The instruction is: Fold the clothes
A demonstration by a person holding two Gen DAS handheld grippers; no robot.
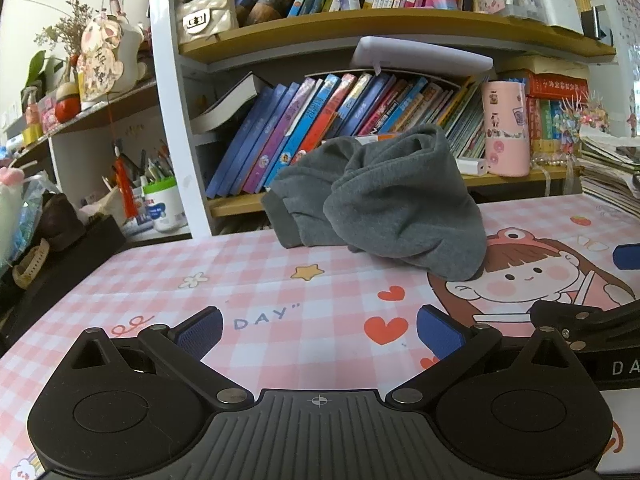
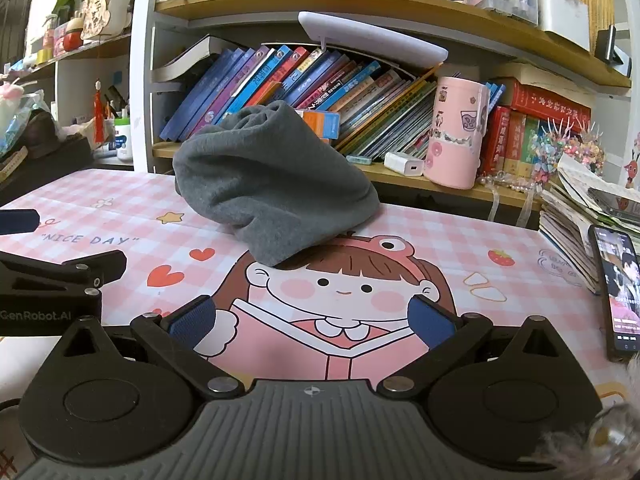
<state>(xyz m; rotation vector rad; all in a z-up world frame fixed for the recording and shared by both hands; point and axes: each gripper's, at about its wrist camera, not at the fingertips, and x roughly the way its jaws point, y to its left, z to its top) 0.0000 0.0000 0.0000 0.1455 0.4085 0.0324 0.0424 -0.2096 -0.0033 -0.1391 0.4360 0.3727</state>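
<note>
You are holding both tongs, the left gripper (image 1: 318, 330) and the right gripper (image 2: 312, 318), spread wide and gripping nothing, low over the near mat (image 1: 280, 280). You are only starting: the grey garment (image 1: 376, 204) is lying bunched at the far edge, well apart from both, so next you are probably reaching forward to pinch an edge and spread it.

Grey garment (image 1: 372, 204) hides books behind; phone (image 2: 618, 292) cut off (right edge).
</note>
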